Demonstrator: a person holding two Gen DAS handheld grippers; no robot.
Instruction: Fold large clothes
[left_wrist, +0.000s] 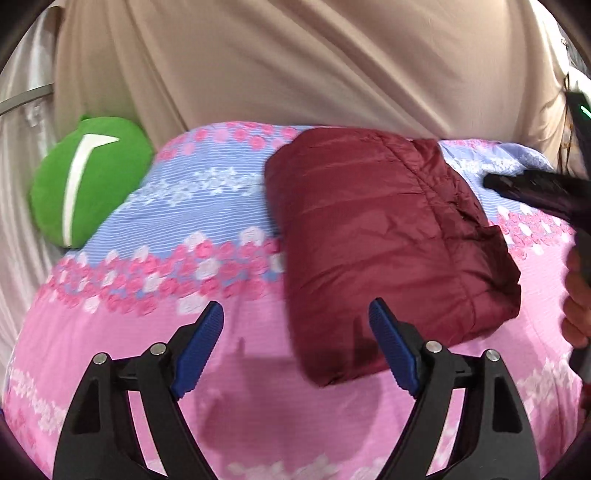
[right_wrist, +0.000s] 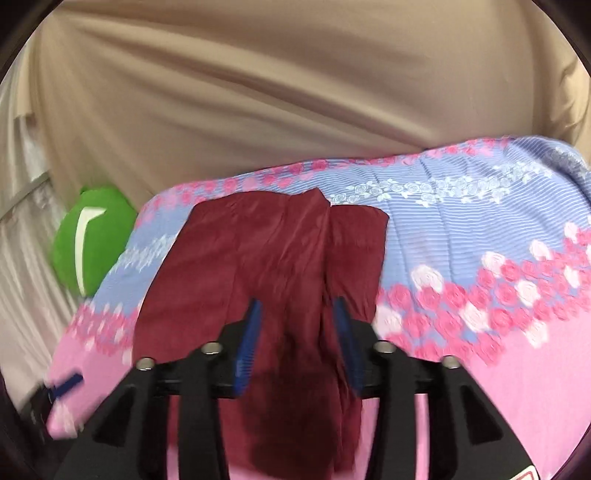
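Left gripper (left_wrist: 295, 332): jaws wide, empty.
Right gripper (right_wrist: 295, 332): jaws apart, empty.
Jacket (left_wrist: 388, 240): folded at 1 o'clock on bed (left_wrist: 258, 424).
Risk: puffy fold may spring open.

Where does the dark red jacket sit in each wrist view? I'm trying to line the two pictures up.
Left wrist: the folded jacket lies right of centre on the flowered bedspread.
Right wrist: the jacket fills the centre, running down between the open jaws.
Shared landmark: the green cushion at the left edge in both views.
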